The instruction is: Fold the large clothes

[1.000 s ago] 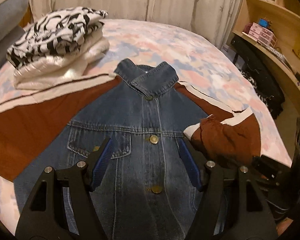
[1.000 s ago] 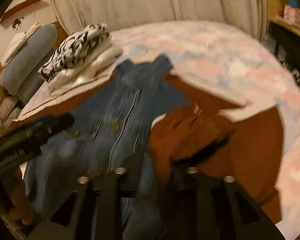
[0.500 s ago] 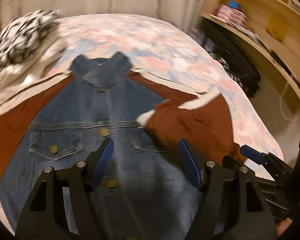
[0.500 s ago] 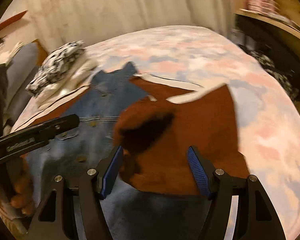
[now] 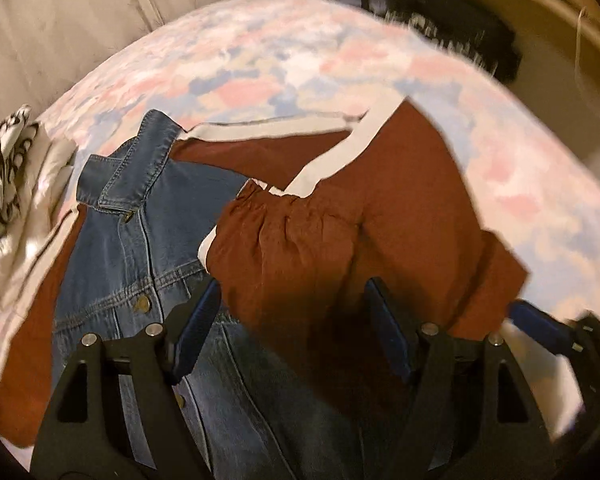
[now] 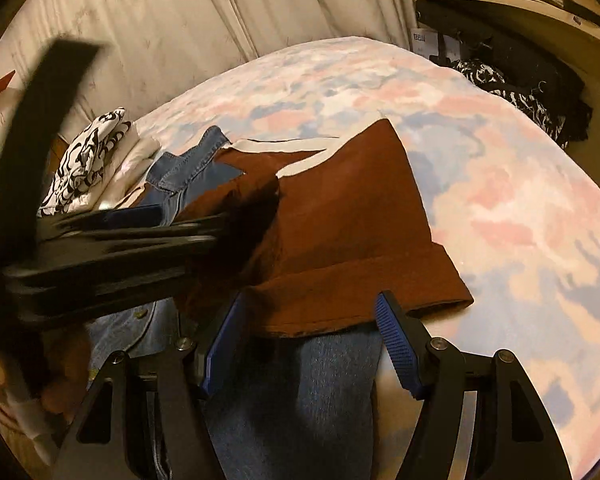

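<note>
While my left gripper (image 5: 288, 336) is opening, nothing between its jaws, the denim jacket (image 5: 140, 240) runs lengthwise ahead, collar far. Its rust sleeve (image 5: 340, 240), folded across, lies just ahead of my right gripper (image 6: 308, 348), spread and empty, nearer the cuff.

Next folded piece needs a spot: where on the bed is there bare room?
Bare bedspread runs beyond and to the right of the brown sleeve, up to the curtain. Crowded: the denim jacket fills the near middle, the folded stack sits by its collar, and the left gripper, jaws opening, crosses over the jacket.
</note>
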Demonstrator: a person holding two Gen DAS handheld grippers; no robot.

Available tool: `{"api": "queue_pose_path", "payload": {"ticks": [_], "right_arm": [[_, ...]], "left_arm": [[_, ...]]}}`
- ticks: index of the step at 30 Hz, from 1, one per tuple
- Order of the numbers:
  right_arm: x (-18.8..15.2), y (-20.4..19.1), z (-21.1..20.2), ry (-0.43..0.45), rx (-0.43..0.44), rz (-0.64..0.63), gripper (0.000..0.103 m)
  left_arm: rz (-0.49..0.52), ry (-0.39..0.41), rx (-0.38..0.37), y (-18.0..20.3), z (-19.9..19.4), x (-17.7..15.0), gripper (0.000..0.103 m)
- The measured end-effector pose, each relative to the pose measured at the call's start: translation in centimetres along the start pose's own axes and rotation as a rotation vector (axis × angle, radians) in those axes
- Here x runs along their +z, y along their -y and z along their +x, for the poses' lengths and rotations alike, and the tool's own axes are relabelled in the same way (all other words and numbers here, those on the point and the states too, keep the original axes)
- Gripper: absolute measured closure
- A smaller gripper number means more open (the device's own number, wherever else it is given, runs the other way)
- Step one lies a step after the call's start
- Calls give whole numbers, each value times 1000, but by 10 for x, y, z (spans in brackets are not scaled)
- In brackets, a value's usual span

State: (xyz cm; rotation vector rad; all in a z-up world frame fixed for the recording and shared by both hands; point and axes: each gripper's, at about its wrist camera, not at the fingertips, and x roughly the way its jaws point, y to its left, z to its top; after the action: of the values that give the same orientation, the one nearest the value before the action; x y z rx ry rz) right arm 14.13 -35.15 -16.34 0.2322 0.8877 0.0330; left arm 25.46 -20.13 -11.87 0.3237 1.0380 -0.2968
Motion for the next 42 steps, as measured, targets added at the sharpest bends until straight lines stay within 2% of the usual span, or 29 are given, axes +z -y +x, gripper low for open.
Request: {"api": "queue_pose_path", "payload": {"ticks": [1,2,3,4,5,6,7,8,9,12,13,14,16,17,18,21,23,25,27,28,30,33,36,39,42], "right_arm": [[-1,0,0,1,1,-2,36],[-2,1,-1,0,4,-1,36],[-2,1,-2,1,6,-1,36],[-1,-1,-3,1,5,-1,36],[-2,-1,-3,0,2,-3,36],[-2,-2,-4,2,1,-4,36],[-2,-3,-6,8,2,-6,36],[-1,-4,-7,12,2,-7,36],[-2,-5,-10,21,5,-8,36],[-2,-10,-14,41,9,-13,36],[-2,-12,-14,41,8,-16,36],[-2,-14,-14,41,3,-20,36],[-2,-17,-13,35,0,-26,36],[-2,-18,-12,32,-3,-29,36],[-2,-19,-12,29,-4,-32,36],[1,-22,-11,19,4,-44,35],[4,-23,-10,10,18,-52,35],[9,-25,-8,-11,36,-61,35],[17,-25,-6,-30,55,-65,34],[23,-24,-4,-45,64,-65,29],[39,-20,1,-74,93,-51,22],[71,-12,14,-117,138,-17,21],[108,-2,39,-124,111,-5,20],[140,15,82,-161,91,24,19],[160,37,131,-215,88,77,19]], "left_arm": [[16,-9,31,2,7,4,32],[33,-15,70,4,13,10,46],[51,-20,94,4,17,16,80],[61,-30,94,3,19,21,91],[51,-27,95,-3,17,29,94],[32,9,103,-8,10,34,96],[20,69,123,-16,-3,40,97],[-10,169,138,-27,-23,45,97],[-42,237,128,-36,-38,45,97],[-211,448,111,-83,-75,27,97],[-286,497,134,-104,-78,13,96],[-341,505,166,-120,-75,0,95],[-421,449,189,-147,-54,-25,79],[-465,347,150,-165,-30,-42,57],[-514,250,104,-181,-9,-58,48],[-678,95,-23,-219,25,-100,48],[-768,61,-103,-243,31,-119,48],[-813,58,-157,-257,29,-127,48],[-832,48,-183,-270,26,-127,45],[-838,34,-192,-276,25,-124,45],[-808,16,-207,-286,27,-119,44],[-738,-20,-179,-291,34,-108,44],[-684,-72,-172,-297,50,-96,44],[-628,-121,-172,-298,72,-84,44],[-587,-116,-155,-297,83,-72,44]]}}
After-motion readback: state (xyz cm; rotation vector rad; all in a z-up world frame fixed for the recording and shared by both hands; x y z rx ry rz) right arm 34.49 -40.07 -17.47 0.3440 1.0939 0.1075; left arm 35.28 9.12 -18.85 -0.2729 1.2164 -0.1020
